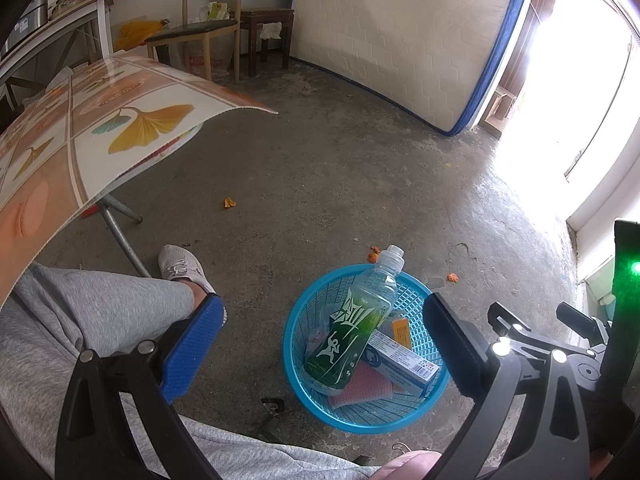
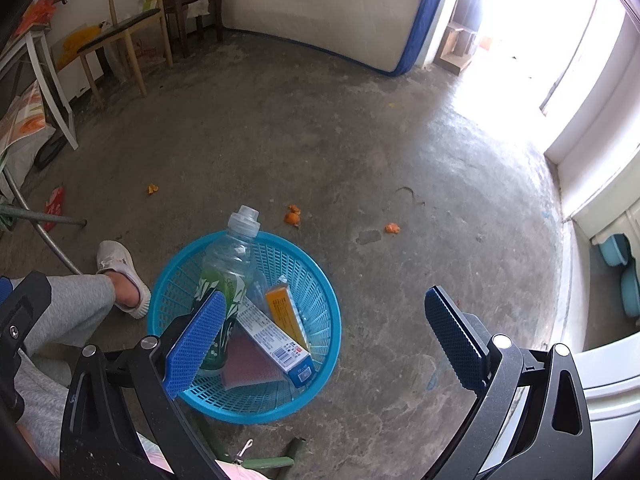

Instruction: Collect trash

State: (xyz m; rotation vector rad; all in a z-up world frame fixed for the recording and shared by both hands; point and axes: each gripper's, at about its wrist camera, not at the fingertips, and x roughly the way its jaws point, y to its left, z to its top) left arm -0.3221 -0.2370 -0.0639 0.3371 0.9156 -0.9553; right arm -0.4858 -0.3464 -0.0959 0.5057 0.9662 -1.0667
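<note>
Left claw (image 1: 324, 352) spread wide, empty | right claw (image 2: 326, 340) likewise (above basket (image 2: 168, 292))

My two wrist views, both high, tilted down at the concrete floor (image 1: 320, 168). Left view: over my lap, basket (image 1: 298, 364) near, low centre. Right view: slightly further right, basket (image 2: 320, 280) lower left. Shared: basket, mattress (image 1: 400, 32), chair (image 2: 128, 28), bright doorway (image 2: 540, 20).

Home room, mattress (image 1: 404, 36), chair (image 1: 200, 28), concrete floor (image 1: 320, 168)
</note>
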